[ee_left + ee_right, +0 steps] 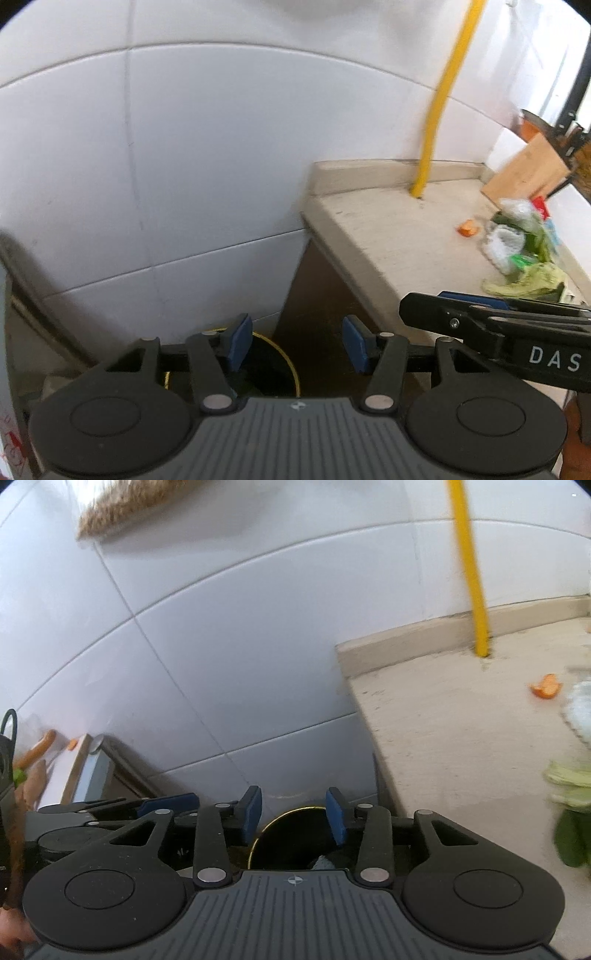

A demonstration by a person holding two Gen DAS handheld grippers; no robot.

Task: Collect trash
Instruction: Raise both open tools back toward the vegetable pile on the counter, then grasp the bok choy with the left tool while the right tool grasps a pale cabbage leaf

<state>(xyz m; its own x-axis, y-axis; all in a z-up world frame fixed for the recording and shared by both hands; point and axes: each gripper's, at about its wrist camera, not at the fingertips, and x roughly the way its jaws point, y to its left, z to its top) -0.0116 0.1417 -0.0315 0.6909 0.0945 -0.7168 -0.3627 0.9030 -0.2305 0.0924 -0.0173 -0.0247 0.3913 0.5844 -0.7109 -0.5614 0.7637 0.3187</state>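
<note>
A dark round bin with a yellow rim [275, 365] stands on the floor beside the counter; it also shows in the right wrist view [291, 838], with something pale inside. My left gripper [297, 345] is open and empty above it. My right gripper [293, 814] is open and empty above it too, and shows from the side in the left wrist view [424, 310]. Trash lies on the beige counter [399, 236]: an orange peel [468, 227], crumpled clear plastic bags [509, 236] and green vegetable scraps [524, 282]. The peel [546, 687] and greens [570, 808] show at the right edge of the right wrist view.
A yellow pipe [437, 110] runs up the white tiled wall from the counter's back. A wooden cutting board [524, 170] leans at the far right. To the left, a lower surface [59, 771] holds carrots and a sausage-like item.
</note>
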